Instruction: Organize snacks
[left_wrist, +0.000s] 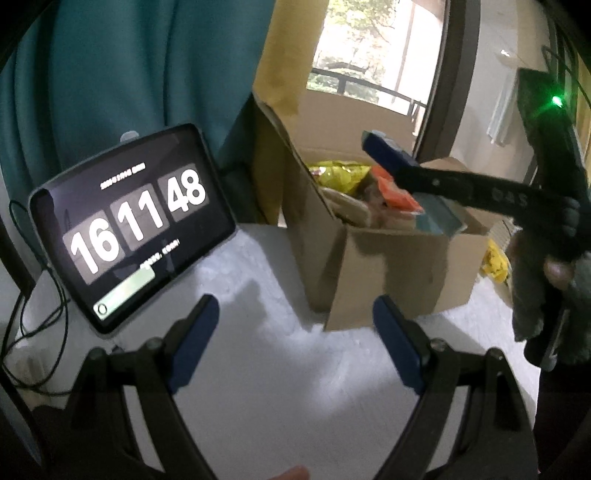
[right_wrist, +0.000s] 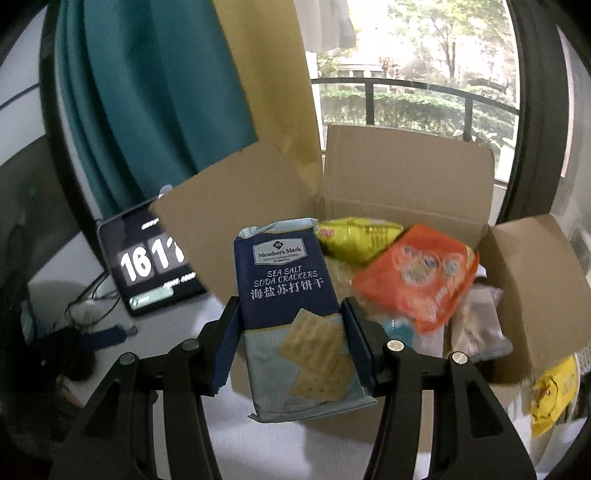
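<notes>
Inside cardboard box (right_wrist: 406, 177): yellow bag (right_wrist: 358, 238), orange packet (right_wrist: 421, 277); right claw (right_wrist: 291, 343) grips cracker pack (right_wrist: 295, 314).

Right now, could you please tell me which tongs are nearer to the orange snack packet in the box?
Right. The right tongs, shut on the soda crackers, hang over the box beside the orange packet; the left tongs hover open over the table, short of the box.

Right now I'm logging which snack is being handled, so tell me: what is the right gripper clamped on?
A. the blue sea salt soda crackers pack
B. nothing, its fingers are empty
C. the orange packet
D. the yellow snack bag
A. In the right wrist view, the right gripper has both fingers pressed against the sides of the blue soda crackers pack, held in front of the open cardboard box.
</notes>
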